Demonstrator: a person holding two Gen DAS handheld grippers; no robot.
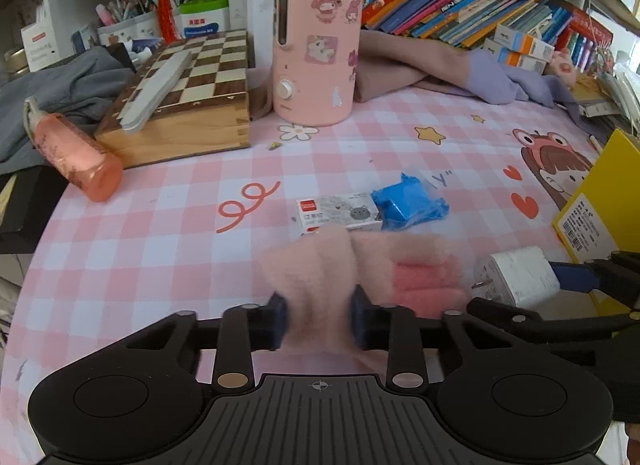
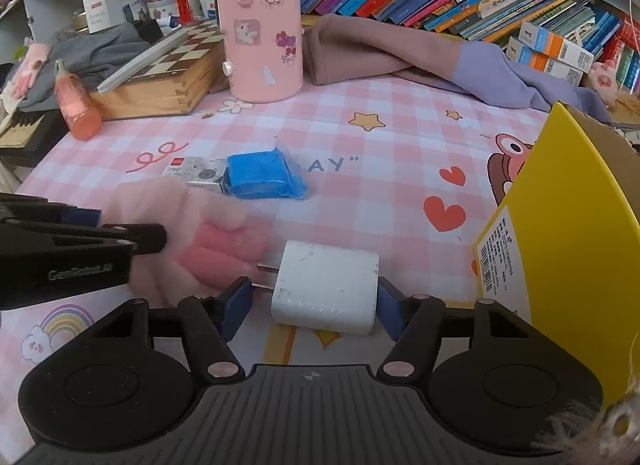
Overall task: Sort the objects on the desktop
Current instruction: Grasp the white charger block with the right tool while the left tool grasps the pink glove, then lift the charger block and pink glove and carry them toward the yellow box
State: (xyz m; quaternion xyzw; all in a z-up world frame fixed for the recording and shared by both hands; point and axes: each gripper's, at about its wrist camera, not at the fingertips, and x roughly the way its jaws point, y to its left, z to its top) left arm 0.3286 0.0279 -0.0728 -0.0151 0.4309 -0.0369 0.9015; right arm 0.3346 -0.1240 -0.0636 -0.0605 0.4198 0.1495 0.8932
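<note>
My left gripper [image 1: 320, 319] is shut on a fluffy pink plush glove [image 1: 360, 265], its blue pads squeezing the near part just above the pink checked desk mat [image 1: 180, 265]. The glove [image 2: 180, 225] also shows in the right wrist view, with the left gripper's fingers [image 2: 80, 217] on it. A white charger plug [image 2: 326, 287] lies on the mat between the fingers of my right gripper [image 2: 314, 309], prongs pointing left. The jaws stand open around it, the right pad close against its end. From the left wrist view the charger [image 1: 516, 277] sits right of the glove.
A small staples box [image 1: 338, 211] and a blue packet [image 1: 408, 205] lie mid-mat. A yellow box [image 2: 560, 245] stands open at the right. Behind are a pink humidifier [image 1: 316, 45], a wooden chessboard box [image 1: 180, 97], a pink bottle [image 1: 76, 157], clothes and stacked books.
</note>
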